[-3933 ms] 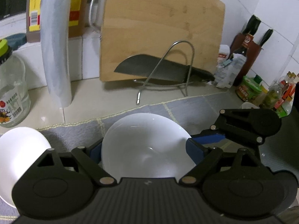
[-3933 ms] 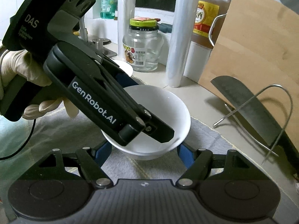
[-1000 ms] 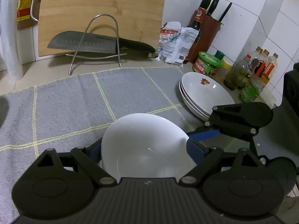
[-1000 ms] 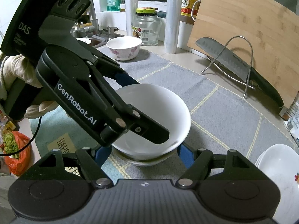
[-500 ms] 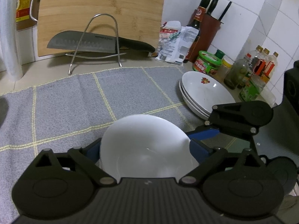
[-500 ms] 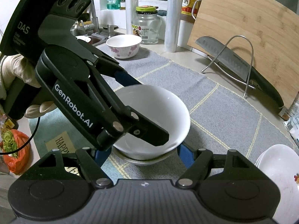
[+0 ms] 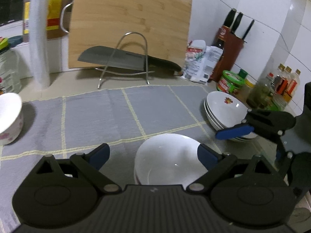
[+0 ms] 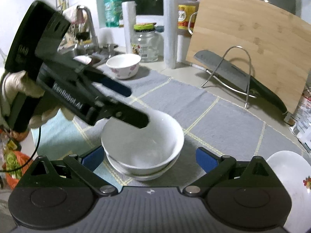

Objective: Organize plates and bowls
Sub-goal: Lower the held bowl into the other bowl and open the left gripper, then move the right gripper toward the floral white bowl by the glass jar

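Observation:
A plain white bowl (image 7: 167, 157) (image 8: 143, 141) sits nested on another white bowl (image 8: 143, 175) on the grey checked mat (image 7: 108, 116). My left gripper (image 7: 153, 156) is open, lifted a little above the stack, touching nothing. My right gripper (image 8: 148, 156) is open, its blue pads either side of the stack without gripping. A flowered bowl (image 7: 8, 118) (image 8: 124, 66) stands apart at the mat's far left. A stack of white plates (image 7: 225, 112) with a red motif lies at the right, also in the right wrist view (image 8: 293, 180).
A cleaver (image 7: 116, 58) rests in a wire stand against a wooden cutting board (image 7: 128, 25). A knife block (image 7: 231, 44), jars and bottles (image 7: 272, 89) line the right wall. A glass jar (image 8: 145, 44), paper roll (image 8: 171, 25) and sink tap (image 8: 89, 23) stand at the left.
My left gripper opened, let go of the white bowl and pulled up and to the left. The bowl now rests on the other bowl. My right gripper opened wider.

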The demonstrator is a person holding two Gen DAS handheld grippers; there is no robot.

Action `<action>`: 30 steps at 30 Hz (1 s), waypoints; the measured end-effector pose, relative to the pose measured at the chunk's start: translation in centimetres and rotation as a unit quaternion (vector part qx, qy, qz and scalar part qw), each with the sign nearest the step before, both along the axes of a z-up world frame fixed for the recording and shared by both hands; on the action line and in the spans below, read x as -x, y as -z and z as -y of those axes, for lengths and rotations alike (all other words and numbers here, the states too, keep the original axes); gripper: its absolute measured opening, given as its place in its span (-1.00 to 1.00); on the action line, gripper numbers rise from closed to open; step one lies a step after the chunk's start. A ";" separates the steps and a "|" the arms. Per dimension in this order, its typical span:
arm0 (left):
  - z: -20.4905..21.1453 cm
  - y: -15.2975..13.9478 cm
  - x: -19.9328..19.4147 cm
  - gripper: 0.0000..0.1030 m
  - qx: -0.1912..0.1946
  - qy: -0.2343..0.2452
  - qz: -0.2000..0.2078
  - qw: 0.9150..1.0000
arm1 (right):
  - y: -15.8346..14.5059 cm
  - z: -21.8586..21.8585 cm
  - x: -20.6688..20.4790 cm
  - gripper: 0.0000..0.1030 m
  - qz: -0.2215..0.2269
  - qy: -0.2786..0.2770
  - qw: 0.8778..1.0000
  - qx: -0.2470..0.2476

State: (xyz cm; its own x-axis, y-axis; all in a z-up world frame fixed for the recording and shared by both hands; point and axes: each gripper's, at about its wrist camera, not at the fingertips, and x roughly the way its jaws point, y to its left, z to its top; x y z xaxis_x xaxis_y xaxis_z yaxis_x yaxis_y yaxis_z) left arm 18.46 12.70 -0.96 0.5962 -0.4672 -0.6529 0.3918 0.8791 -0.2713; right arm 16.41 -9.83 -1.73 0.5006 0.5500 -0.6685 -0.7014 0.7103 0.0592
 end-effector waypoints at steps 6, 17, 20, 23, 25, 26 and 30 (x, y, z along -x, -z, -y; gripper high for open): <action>-0.3 0.0 1.9 0.87 -0.021 -0.030 0.020 0.999 | 0.6 0.1 -0.5 1.00 -0.001 0.017 1.000 0.007; -1.7 -0.2 4.8 0.87 -0.033 -0.081 0.030 0.996 | 1.0 -0.2 -0.1 1.00 -0.011 -0.012 1.000 0.006; -2.0 -0.2 5.4 0.87 -0.032 -0.096 0.030 0.994 | 0.4 0.0 -0.6 1.00 -0.006 0.005 1.000 -0.013; -2.0 0.1 5.9 0.87 -0.036 -0.110 0.027 0.993 | 0.9 0.0 -1.2 1.00 -0.012 0.017 1.000 -0.005; -2.0 0.2 6.2 0.87 -0.036 -0.113 0.023 0.993 | 1.2 0.1 -1.1 1.00 -0.011 0.014 1.000 -0.006; -1.9 0.3 6.4 0.87 -0.037 -0.115 0.022 0.992 | 1.3 0.2 -1.1 1.00 -0.013 0.014 1.000 -0.008; -2.1 0.3 6.9 0.87 -0.048 -0.123 0.021 0.991 | 1.1 0.3 -1.2 1.00 -0.011 0.006 1.000 -0.009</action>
State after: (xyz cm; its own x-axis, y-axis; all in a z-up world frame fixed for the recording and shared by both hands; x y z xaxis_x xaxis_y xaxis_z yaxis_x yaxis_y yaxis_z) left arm 11.57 14.79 -1.30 0.7118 -0.2404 -0.6599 0.1710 0.9706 -0.1692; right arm 17.66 -10.17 -2.82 0.4935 0.5553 -0.6694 -0.6907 0.7180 0.0864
